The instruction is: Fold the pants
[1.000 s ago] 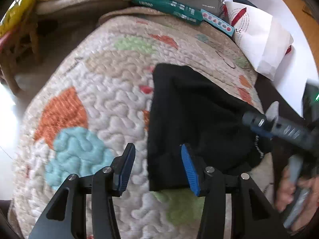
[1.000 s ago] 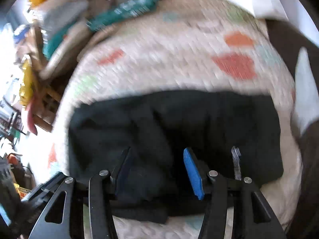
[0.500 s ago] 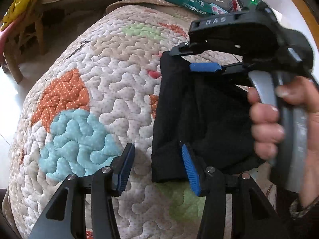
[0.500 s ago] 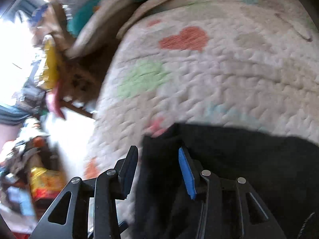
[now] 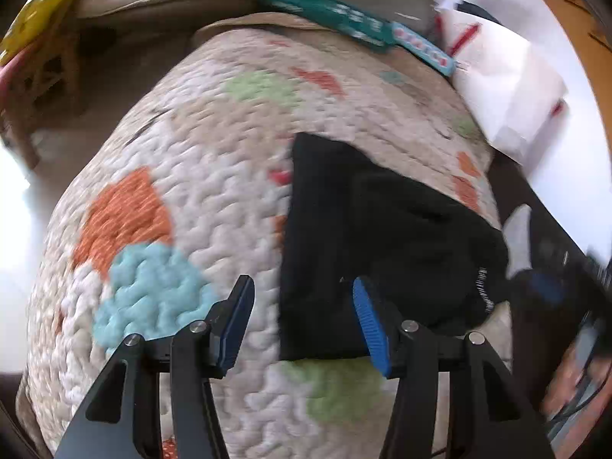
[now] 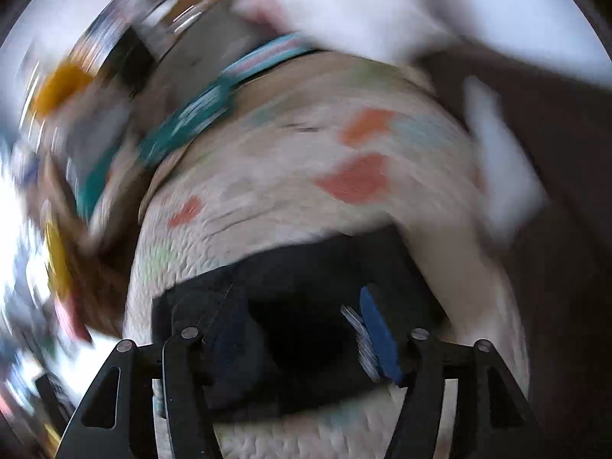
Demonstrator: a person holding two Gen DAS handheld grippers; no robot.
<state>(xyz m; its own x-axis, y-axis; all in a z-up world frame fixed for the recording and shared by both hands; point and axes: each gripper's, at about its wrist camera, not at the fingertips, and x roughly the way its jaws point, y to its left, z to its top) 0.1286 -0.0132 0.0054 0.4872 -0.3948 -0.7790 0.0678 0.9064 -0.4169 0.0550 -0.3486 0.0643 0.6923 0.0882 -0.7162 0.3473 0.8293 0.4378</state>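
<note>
Since half a second back, the right gripper has swung out from over the cloth to the 3–4 o'clock edge of the left wrist view, where it is a motion-blurred smear; the right wrist view is heavily smeared too, so that tool looks mid-swing.

Left to right in the left wrist view:
- quilted cream bedspread with orange, pale-blue and green patches [image 5: 160, 199] fills 9 o'clock through centre.
- left gripper [image 5: 302, 323] has jaws spread wide, nothing between them. Left pad sits over bare quilt, right blue pad over the near-left corner of the cloth.
- folded black pants [image 5: 382, 244] lie flat on the quilt as a compact dark block, from about 12 o'clock of the left tool out to 2 o'clock. Long axis runs near-left to far-right; left edge straight, near edge just above the green patch.
- teal flat box [image 5: 332, 11] and white paper bag with red print [image 5: 505, 88] sit at 12–2 o'clock past the quilt's far edge, well apart from the pants.

Right wrist view: right gripper [image 6: 302, 325] also reads as spread, black cloth behind the gap, nothing visibly pinched; blur limits certainty. A striped tag shows beside the right pad.

Judgement: fold looks nearly finished. Left tool is nearer the left edge, so any tidy-up would fall to it. Nothing blocks the pants.
</note>
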